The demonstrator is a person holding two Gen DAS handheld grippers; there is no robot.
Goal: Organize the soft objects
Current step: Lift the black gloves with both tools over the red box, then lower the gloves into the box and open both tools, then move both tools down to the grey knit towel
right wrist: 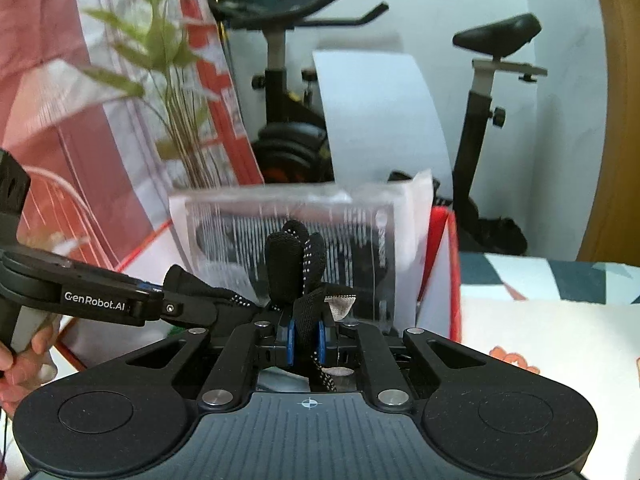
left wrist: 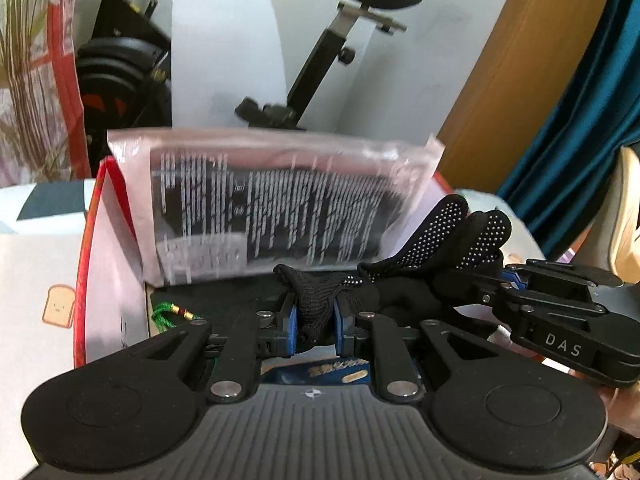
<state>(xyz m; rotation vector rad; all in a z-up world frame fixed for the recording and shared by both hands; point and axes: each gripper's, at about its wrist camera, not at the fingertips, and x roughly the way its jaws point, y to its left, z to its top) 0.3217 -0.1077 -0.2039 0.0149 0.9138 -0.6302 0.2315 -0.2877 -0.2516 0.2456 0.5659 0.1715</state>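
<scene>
Black knit glove (left wrist: 404,264) spans both tongs — left tongs (left wrist: 314,322) and right tongs (right wrist: 307,340) each clenched on it — above the red box (left wrist: 86,264).

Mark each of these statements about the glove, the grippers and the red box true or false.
1. Both grippers grip the black glove. True: left gripper and right gripper are shut on it.
2. The glove has white dots. True.
3. The clear packet lies flat on the bed. False: it stands in the red box.
4. An exercise bike is behind the box. True.
5. The glove is red. False: black.
</scene>
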